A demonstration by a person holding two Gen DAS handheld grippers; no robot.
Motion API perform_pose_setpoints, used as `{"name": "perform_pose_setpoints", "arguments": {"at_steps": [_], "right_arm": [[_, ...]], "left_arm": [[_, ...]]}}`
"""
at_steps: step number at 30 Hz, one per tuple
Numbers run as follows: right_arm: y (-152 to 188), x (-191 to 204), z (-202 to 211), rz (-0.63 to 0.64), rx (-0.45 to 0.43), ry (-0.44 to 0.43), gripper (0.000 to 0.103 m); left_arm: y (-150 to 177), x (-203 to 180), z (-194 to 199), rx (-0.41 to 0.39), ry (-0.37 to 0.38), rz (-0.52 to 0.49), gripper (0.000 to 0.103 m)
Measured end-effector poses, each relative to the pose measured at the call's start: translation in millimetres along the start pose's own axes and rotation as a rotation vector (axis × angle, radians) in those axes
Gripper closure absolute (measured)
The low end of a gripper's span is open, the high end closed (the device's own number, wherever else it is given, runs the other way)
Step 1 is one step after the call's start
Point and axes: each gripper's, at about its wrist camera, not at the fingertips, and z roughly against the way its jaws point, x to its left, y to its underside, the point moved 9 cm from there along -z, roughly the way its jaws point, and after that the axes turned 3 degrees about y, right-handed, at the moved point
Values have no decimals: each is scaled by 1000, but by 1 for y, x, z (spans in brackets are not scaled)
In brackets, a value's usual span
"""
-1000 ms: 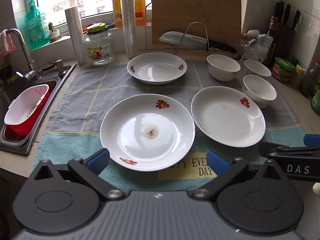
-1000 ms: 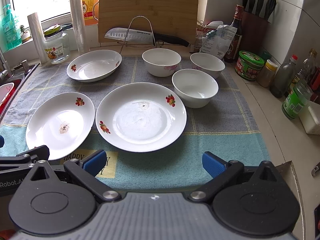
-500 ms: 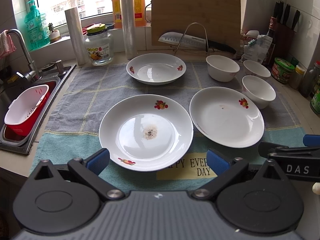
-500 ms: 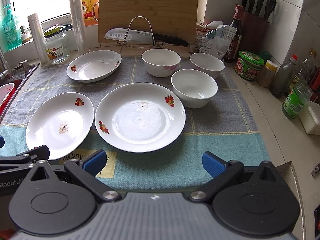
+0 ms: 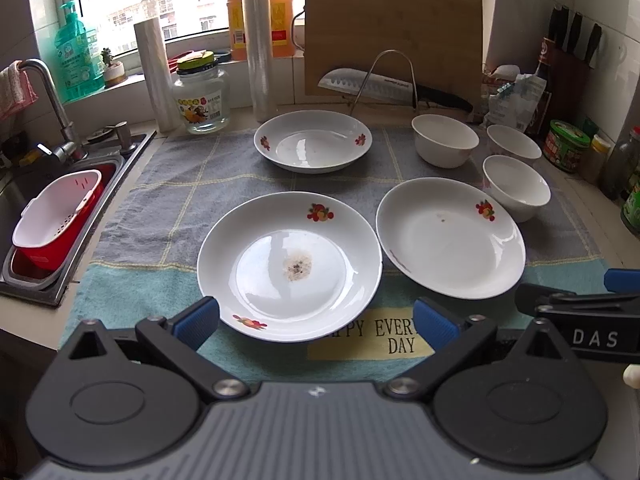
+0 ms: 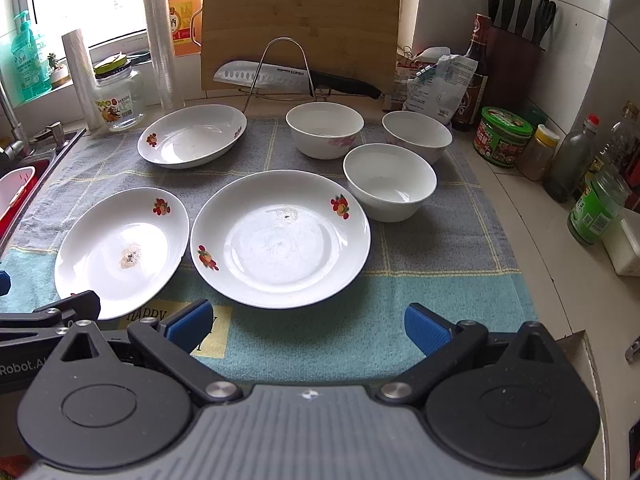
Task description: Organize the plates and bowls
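Kitchen counter (image 6: 532,240) in pale stone, covered by a grey and teal cloth (image 5: 168,184) and backed by white tiled walls (image 6: 568,28). A window (image 5: 132,4) behind the sill admits daylight and shows buildings outside; a steel sink (image 5: 44,280) with a curved tap (image 5: 48,92) lies at the left. A bamboo cutting board (image 6: 300,20) leans upright against the back wall.

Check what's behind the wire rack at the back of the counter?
Behind the wire rack lies a kitchen knife, blade to the left, and a bamboo cutting board leaning upright. The board hides the wall behind it.
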Motion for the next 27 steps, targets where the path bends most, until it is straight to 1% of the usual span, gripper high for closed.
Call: {"name": "perform_pose_setpoints", "arguments": {"at_steps": [5, 15, 19, 27], "right_arm": [[-3, -3, 1, 12, -20, -18, 0], [-15, -3, 4, 41, -90, -109, 0], [-18, -2, 2, 69, -111, -159, 0], [-16, 10, -14, 149, -125, -230, 0]], "left_arm": [[-1, -3, 2, -16, 0, 7, 1], [0, 1, 10, -61, -30, 40, 1], [2, 7, 13, -86, -37, 69, 1], [11, 29, 21, -115, -81, 130, 1]]}}
